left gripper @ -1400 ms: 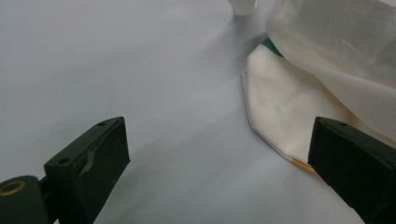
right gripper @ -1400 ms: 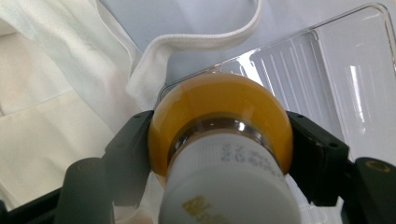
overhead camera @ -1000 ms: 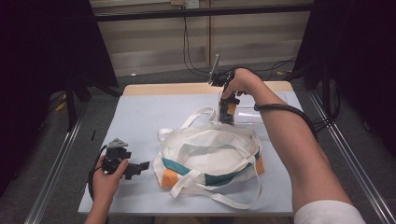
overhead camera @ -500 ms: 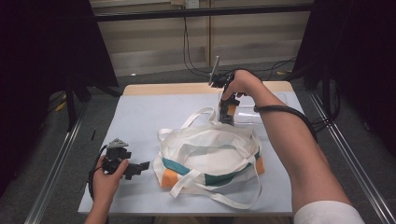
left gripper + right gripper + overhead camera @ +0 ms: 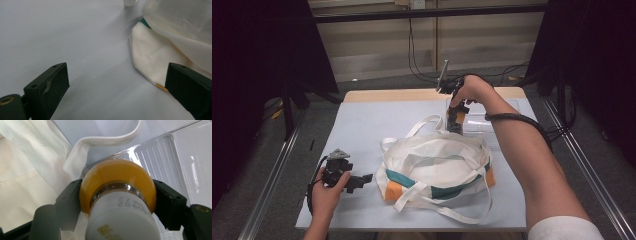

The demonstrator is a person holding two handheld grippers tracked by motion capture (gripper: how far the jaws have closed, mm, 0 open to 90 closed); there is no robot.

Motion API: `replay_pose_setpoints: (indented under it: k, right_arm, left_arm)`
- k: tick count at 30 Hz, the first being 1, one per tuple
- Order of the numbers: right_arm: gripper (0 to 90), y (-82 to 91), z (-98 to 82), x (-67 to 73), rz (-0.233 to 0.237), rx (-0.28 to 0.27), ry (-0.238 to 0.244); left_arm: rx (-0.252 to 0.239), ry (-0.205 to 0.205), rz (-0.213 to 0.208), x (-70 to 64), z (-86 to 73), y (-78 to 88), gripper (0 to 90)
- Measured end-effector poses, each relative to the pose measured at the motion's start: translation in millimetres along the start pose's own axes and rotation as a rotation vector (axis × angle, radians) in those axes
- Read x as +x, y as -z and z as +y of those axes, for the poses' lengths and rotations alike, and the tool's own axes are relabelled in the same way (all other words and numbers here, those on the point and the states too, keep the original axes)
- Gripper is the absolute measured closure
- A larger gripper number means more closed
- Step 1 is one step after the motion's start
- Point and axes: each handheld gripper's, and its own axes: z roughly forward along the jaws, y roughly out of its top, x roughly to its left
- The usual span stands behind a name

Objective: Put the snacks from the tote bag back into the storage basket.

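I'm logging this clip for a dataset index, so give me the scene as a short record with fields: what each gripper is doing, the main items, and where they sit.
right gripper: shut on the bottle, above the clear tray's near corner
bottle: orange body, white cap, upright
left gripper: open, nothing between the jaws, beside the bag's corner
bag: white cloth with teal and orange bands, lying mid-table, straps loose
clear tray: behind the bag, at the table's far right
table: pale grey top

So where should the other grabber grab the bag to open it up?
Probably by the white strap that loops out flat on the table at the far side of the bag. It lies free of the cloth, so the open left gripper could come from above and pinch it. The right gripper is shut on the orange bottle.
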Motion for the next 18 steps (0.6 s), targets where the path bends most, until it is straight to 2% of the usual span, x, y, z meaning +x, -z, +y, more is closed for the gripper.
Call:
replay_pose_setpoints:
  k: [5, 18]
  right_arm:
    - [30.1, 0.0, 0.2, 0.1, -0.004, -0.004, -0.005]
    - [27.8, 0.1, -2.7, -0.7, -0.009, -0.022, -0.021]
  left_arm:
    - [-0.012, 0.005, 0.0, 0.3, 0.4, 0.9, 5.0]
    - [-0.006, -0.001, 0.001, 1.3, 0.6, 1.7, 5.0]
